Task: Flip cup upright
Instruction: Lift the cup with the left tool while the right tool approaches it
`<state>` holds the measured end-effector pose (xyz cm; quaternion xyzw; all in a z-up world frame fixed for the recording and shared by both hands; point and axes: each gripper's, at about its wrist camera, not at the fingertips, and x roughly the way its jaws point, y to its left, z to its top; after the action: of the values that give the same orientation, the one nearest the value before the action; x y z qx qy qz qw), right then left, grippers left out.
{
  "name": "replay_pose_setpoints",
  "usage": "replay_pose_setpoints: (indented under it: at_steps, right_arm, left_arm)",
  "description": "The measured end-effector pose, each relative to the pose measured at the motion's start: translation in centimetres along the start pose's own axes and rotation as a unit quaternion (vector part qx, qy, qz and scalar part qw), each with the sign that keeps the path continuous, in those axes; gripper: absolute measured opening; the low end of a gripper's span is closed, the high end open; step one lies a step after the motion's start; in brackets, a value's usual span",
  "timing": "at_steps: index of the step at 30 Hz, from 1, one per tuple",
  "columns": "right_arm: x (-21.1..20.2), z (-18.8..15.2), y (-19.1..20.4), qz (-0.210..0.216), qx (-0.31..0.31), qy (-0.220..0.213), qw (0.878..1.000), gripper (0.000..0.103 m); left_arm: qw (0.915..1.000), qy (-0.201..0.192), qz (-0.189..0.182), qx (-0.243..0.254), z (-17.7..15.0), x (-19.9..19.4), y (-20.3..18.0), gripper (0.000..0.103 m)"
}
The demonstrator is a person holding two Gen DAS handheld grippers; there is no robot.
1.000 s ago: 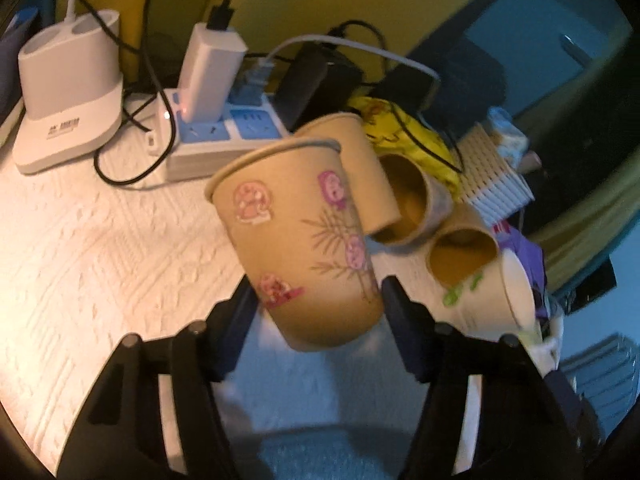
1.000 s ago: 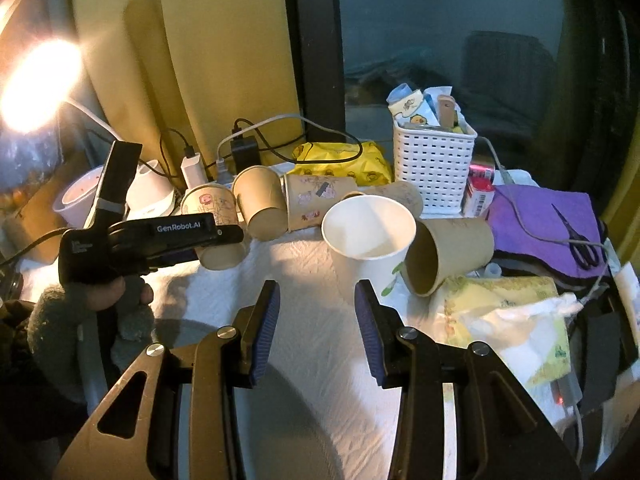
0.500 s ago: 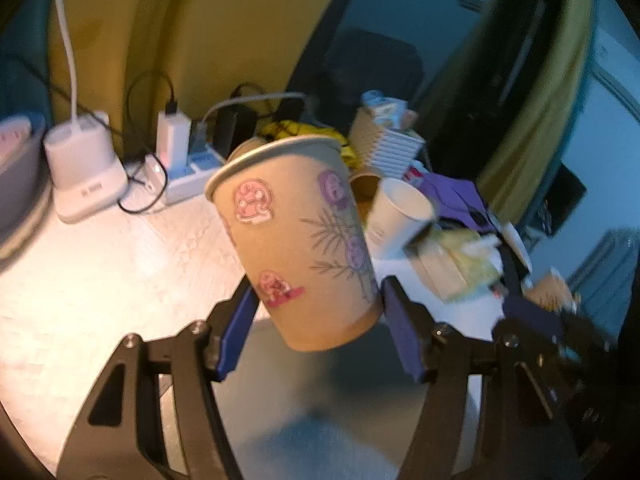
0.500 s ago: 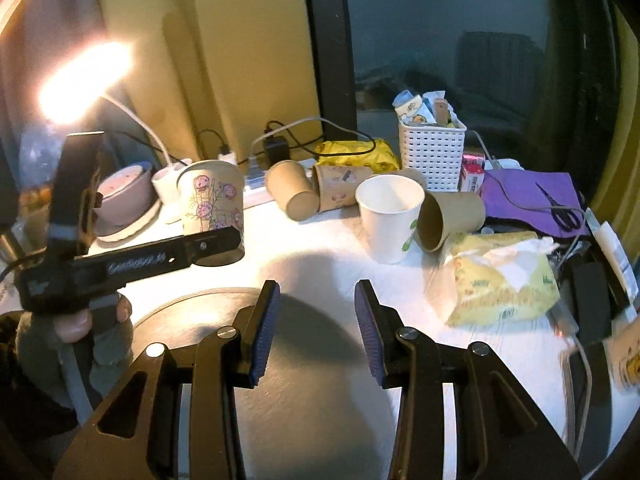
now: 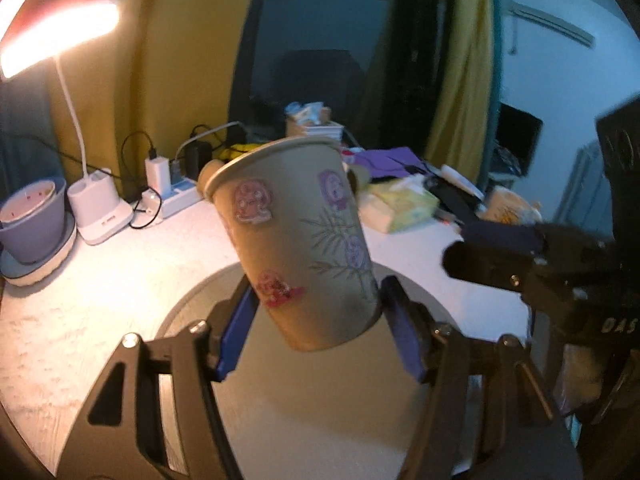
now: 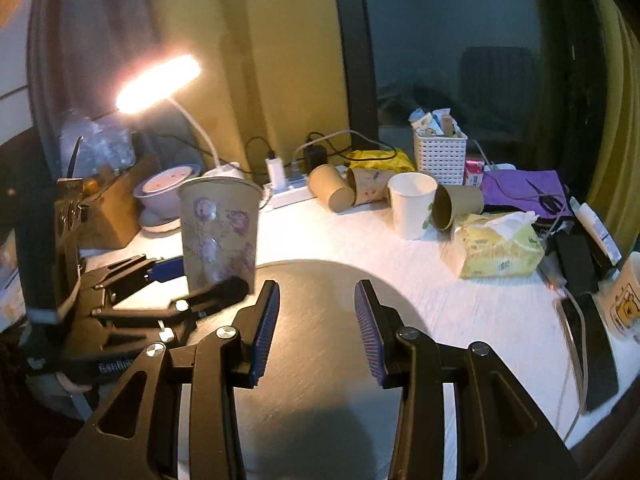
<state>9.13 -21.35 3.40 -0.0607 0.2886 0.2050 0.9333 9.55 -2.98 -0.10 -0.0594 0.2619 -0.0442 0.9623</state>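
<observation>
My left gripper (image 5: pixel 316 300) is shut on the lower part of a tan paper cup with pink and purple stickers (image 5: pixel 296 240). The cup is mouth up, tilted slightly, held above a round grey mat (image 5: pixel 320 400). It also shows in the right wrist view (image 6: pixel 218 232), with the left gripper (image 6: pixel 200 284) around its base. My right gripper (image 6: pixel 316 328) is open and empty over the mat (image 6: pixel 320 380), just right of the held cup.
At the back lie two tan cups on their sides (image 6: pixel 328 186) (image 6: pixel 456 206), beside an upright white cup (image 6: pixel 412 204). A white basket (image 6: pixel 440 156), power strip (image 6: pixel 288 196), lit desk lamp (image 6: pixel 160 84), purple bowl (image 6: pixel 168 188) and tissue pack (image 6: pixel 500 244) surround them.
My left gripper has carried the cup back from the cluster of cups to above the grey mat. My right gripper has also pulled back, and the view has widened.
</observation>
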Motion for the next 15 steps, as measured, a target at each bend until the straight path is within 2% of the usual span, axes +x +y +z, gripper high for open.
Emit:
replay_pose_setpoints:
  at_steps: [1,15]
  right_arm:
    - [-0.6,-0.5,0.6,0.004,-0.002,-0.002,1.000,0.059]
    - [-6.1,-5.5,4.9,0.069,0.017,0.000,0.998,0.059]
  left_arm:
    - [1.0000,-0.002,0.000,0.006,-0.4,-0.5,-0.5,0.064]
    - [0.9954,-0.024,-0.033,0.086,-7.6,-6.5,-5.0,0.064]
